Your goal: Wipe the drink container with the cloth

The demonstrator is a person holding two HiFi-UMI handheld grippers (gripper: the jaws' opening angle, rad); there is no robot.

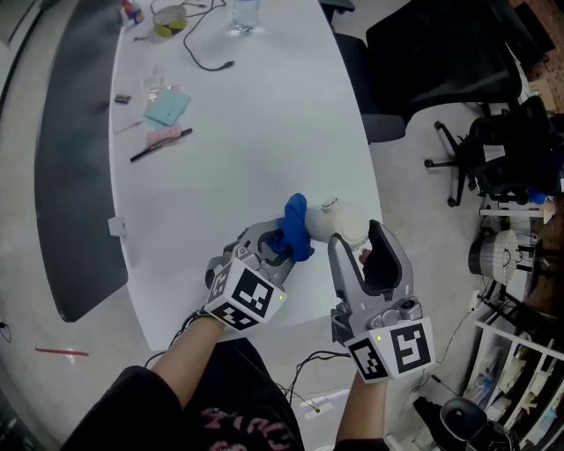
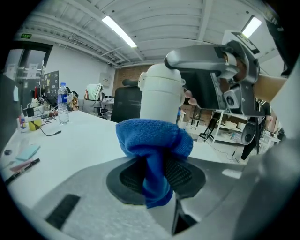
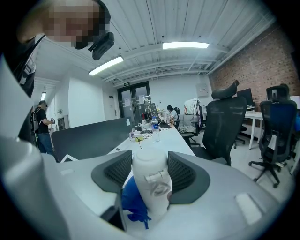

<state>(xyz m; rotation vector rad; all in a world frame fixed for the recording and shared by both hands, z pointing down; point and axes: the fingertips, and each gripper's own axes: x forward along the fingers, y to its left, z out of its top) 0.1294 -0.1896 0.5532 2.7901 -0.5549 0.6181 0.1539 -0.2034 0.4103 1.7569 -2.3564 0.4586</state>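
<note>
A white drink container (image 1: 342,222) with a flip lid is held above the white table's (image 1: 256,141) near edge. My right gripper (image 1: 355,245) is shut on it, and the right gripper view shows the container (image 3: 151,185) squeezed between the two black pads. My left gripper (image 1: 284,242) is shut on a blue cloth (image 1: 296,227), which bunches out past the jaws and presses against the container's left side. In the left gripper view the cloth (image 2: 153,149) fills the space between the pads, with the container (image 2: 161,96) right behind it.
At the table's far end lie a teal pad (image 1: 167,107), a pink item (image 1: 164,135), a black pen (image 1: 159,146), a cable (image 1: 204,53) and a water bottle (image 1: 245,14). A dark partition (image 1: 75,158) runs along the left. Black office chairs (image 1: 441,62) stand on the right.
</note>
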